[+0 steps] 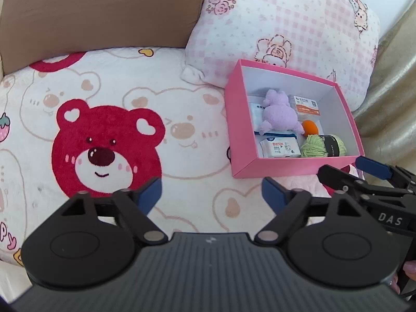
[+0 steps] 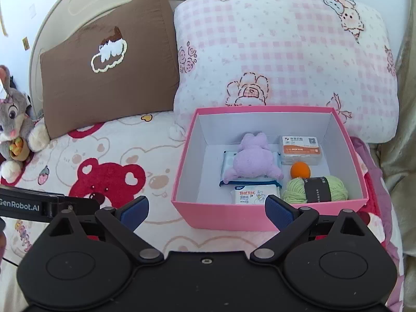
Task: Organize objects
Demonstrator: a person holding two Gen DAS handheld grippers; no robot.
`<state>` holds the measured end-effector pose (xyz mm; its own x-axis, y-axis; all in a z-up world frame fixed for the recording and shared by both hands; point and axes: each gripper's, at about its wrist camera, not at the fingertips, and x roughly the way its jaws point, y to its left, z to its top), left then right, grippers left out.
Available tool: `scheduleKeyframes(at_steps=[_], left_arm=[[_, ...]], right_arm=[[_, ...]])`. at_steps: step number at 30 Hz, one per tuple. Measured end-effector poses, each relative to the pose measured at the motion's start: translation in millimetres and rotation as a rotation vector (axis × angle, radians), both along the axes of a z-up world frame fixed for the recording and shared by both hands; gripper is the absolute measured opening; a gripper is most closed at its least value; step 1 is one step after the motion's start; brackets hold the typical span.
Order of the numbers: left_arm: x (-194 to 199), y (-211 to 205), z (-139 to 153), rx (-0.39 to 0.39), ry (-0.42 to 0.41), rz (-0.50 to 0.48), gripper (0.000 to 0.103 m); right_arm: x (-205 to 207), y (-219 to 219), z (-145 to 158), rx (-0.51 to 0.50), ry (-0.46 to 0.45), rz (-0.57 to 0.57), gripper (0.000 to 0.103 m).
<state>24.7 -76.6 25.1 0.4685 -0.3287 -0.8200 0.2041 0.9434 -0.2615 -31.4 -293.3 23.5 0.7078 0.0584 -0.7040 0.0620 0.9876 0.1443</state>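
On the bed, pink box [image 2: 270, 214] packed with purple plush [image 2: 253, 160], yarn [image 2: 316, 188] (soft, light). Stiff but crushable; best gripped by opposite walls. Left hand-held gripper [image 1: 212, 195] and right hand-held gripper [image 2: 206, 210] wide, empty.

Pink box [image 2: 270, 214] on bed [image 2: 161, 156], holding: lilac plush [image 2: 252, 160] atop blue-edged wipes pack [image 2: 227, 160]; small wipes packet [image 2: 253, 195]; card case [image 2: 301, 148]; orange ball [image 2: 300, 170]; green yarn skein [image 2: 316, 188]. Right claw [image 2: 206, 208] spread, empty. Brown pillow [image 2: 109, 72]; checked pillow [image 2: 286, 52]; grey rabbit toy [image 2: 15, 124].

Brown square cushion [image 2: 109, 70] beside pink-checked fabric pillow [image 2: 286, 59] — both against the headboard; grey plush rabbit [image 2: 15, 130] sits at the bedspread's [image 1: 182, 104] left edge.
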Motion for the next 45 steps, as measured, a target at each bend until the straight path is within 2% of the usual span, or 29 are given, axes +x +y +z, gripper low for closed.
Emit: scheduleKeyframes(at_steps=[5, 16, 24, 30, 36, 39, 45], left_arm=[[-2.7, 3.0, 0.9, 0.040, -0.024, -0.007, 0.087], [-5.6, 3.5, 2.0, 0.094, -0.030, -0.028, 0.098], [-8.8, 3.4, 7.3, 0.107, -0.023, -0.049, 0.098], [-8.7, -2.3, 7.4, 0.173, -0.028, -0.069, 0.098], [-11.4, -3.8, 8.1, 0.201, -0.055, -0.072, 0.098], [-11.5, -3.1, 7.6, 0.193, -0.041, -0.069, 0.098], [-7.2, 1.3, 3.1, 0.226, -0.012, -0.060, 0.099]], right_arm=[[-1.3, 3.9, 1.1, -0.018, 0.031, -0.033, 0.098], [-3.9, 5.8, -0.4, -0.021, 0.090, -0.037, 0.098], [-3.7, 7.2, -0.1, -0.049, 0.106, -0.040, 0.098], [-4.7, 9.8, -3.0, -0.060, 0.119, -0.034, 0.098], [-6.3, 10.3, -5.9, -0.040, 0.108, -0.030, 0.098], [-7.2, 12.5, -8.5, -0.049, 0.113, -0.030, 0.098], [-8.1, 11.9, -9.0, -0.043, 0.116, -0.037, 0.098]])
